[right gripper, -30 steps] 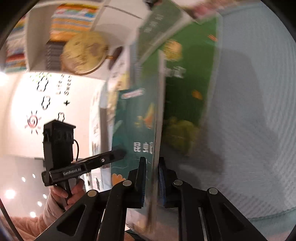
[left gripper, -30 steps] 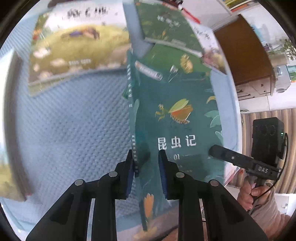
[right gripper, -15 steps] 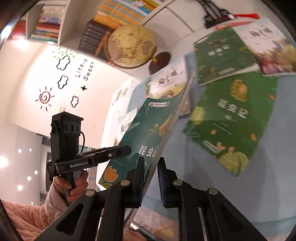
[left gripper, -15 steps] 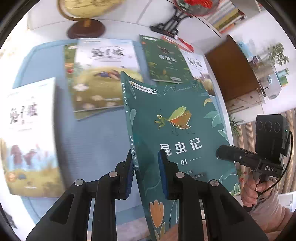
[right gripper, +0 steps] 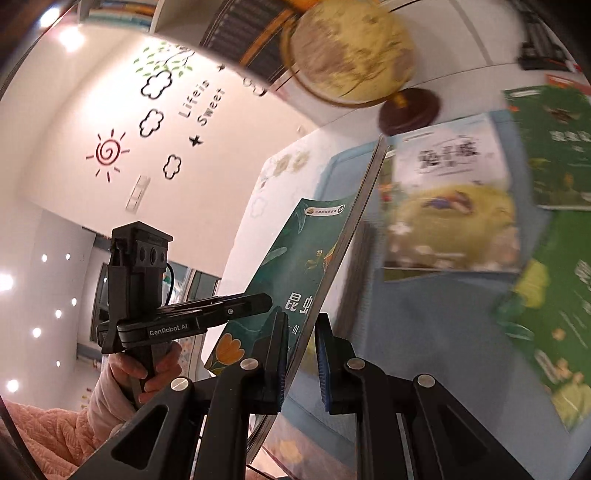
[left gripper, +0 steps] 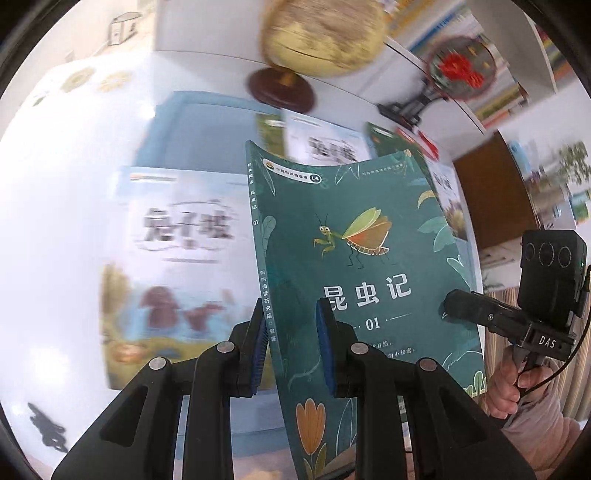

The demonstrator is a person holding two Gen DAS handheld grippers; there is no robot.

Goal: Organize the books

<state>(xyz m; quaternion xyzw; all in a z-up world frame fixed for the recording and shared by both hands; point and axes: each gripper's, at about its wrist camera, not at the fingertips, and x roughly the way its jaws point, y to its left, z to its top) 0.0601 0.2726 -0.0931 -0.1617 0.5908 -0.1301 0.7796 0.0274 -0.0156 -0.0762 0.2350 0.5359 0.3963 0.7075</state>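
Note:
A teal book [left gripper: 354, 258] with a mantis on its cover hangs tilted above the blue mat [left gripper: 207, 122], held from both sides. My left gripper [left gripper: 291, 332] is shut on its spine edge near the bottom. My right gripper [left gripper: 454, 310] comes in from the right, shut on the opposite edge. In the right wrist view the teal book [right gripper: 295, 266] appears almost edge-on, with the right gripper [right gripper: 301, 343] clamped on its page edge and the left gripper [right gripper: 258, 302] touching the cover from the left. More books lie flat on the mat below.
A white picture book [left gripper: 181, 258] lies left on the mat, another one [right gripper: 450, 206] further back, and green books [right gripper: 554, 314] to the right. A globe [left gripper: 325, 33] on a dark base stands behind the mat, beside a red ornament [left gripper: 458, 70] and bookshelves. A hand [right gripper: 147, 373] holds the left gripper.
Both grippers have lifted the teal book off the mat and carried it up and back. The views have swung up, so the globe and shelves now show.

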